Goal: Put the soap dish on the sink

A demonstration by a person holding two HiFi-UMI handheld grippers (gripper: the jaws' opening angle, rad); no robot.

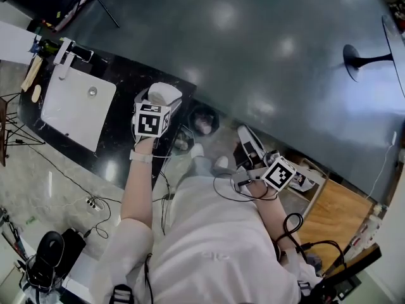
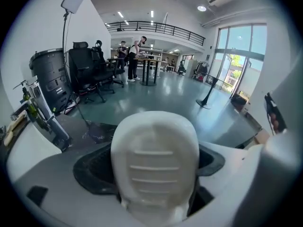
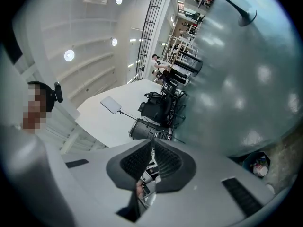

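My left gripper (image 1: 161,100) is shut on a white soap dish (image 1: 164,94); it hangs over the right end of the black counter. In the left gripper view the soap dish (image 2: 155,162), ribbed on its face, fills the space between the jaws. The white square sink (image 1: 77,105) lies to the left in the black counter (image 1: 126,81). My right gripper (image 1: 252,145) is held low by my body, over the floor, shut on nothing; in the right gripper view its black pads (image 3: 166,162) nearly meet.
A faucet (image 1: 65,54) stands at the sink's far edge, with bottles (image 1: 47,45) beside it. A small bin (image 1: 204,119) sits on the floor by the counter. Cables (image 1: 95,202) run across the floor. A wooden box (image 1: 332,217) lies at the right.
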